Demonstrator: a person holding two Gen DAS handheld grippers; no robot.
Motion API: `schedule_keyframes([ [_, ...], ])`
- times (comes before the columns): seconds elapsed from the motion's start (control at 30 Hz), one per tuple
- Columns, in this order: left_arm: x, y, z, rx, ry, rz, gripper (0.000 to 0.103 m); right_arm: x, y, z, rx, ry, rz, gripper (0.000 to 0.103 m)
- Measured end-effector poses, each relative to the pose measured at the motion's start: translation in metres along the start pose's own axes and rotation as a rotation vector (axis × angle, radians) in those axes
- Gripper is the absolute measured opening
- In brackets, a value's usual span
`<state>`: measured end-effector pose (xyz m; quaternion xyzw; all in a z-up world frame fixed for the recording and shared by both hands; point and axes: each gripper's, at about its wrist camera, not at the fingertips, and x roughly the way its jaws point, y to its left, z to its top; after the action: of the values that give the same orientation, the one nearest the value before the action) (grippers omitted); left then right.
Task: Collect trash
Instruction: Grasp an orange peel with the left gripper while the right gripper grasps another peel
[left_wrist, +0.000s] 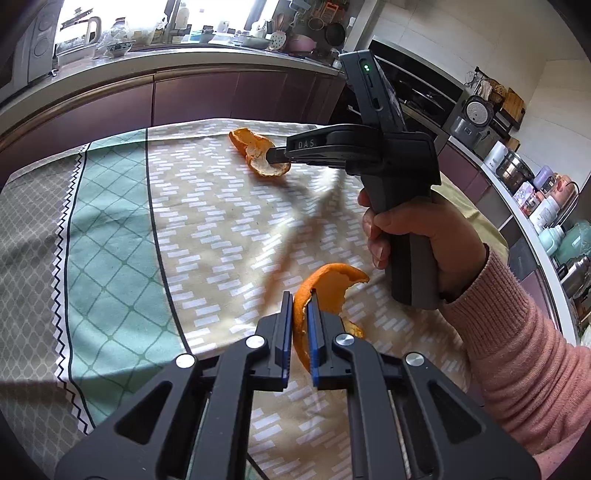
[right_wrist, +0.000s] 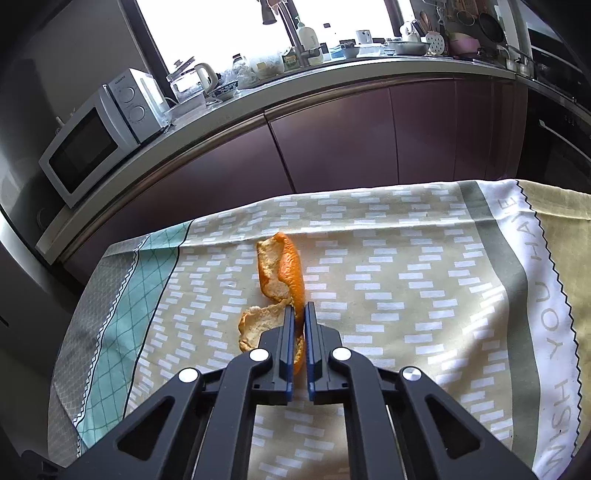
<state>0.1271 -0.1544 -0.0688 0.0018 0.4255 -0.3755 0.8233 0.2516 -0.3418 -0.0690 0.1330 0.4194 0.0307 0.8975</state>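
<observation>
A curled orange peel (left_wrist: 332, 284) hangs just above the patterned tablecloth (left_wrist: 207, 221), with my left gripper (left_wrist: 300, 299) shut on its edge. A second orange peel (right_wrist: 286, 269) lies near the cloth's far edge. My right gripper (right_wrist: 300, 312) is shut on the near end of it, and the strip shows between the blue pads. In the left wrist view the right gripper (left_wrist: 274, 155) reaches in from the right onto that same peel (left_wrist: 255, 147), held by a hand (left_wrist: 424, 232) in a pink sleeve.
The tablecloth (right_wrist: 406, 277) ends at a far edge facing purple cabinets (right_wrist: 332, 140). A microwave (right_wrist: 96, 140), a kettle and dishes stand on the counter behind. More appliances (left_wrist: 517, 170) line a counter to the right.
</observation>
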Motion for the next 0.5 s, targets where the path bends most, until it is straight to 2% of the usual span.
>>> schedule_keyframes([
  [0.23,-0.026,0.012,-0.004,-0.028,-0.037,0.013,0.008,-0.029,0.01,-0.011,-0.016,-0.039,0.053,0.003],
  [0.5,-0.062,0.039,-0.016,-0.087,-0.076,0.059,0.008,-0.07,0.031,-0.039,-0.033,-0.057,0.178,0.003],
])
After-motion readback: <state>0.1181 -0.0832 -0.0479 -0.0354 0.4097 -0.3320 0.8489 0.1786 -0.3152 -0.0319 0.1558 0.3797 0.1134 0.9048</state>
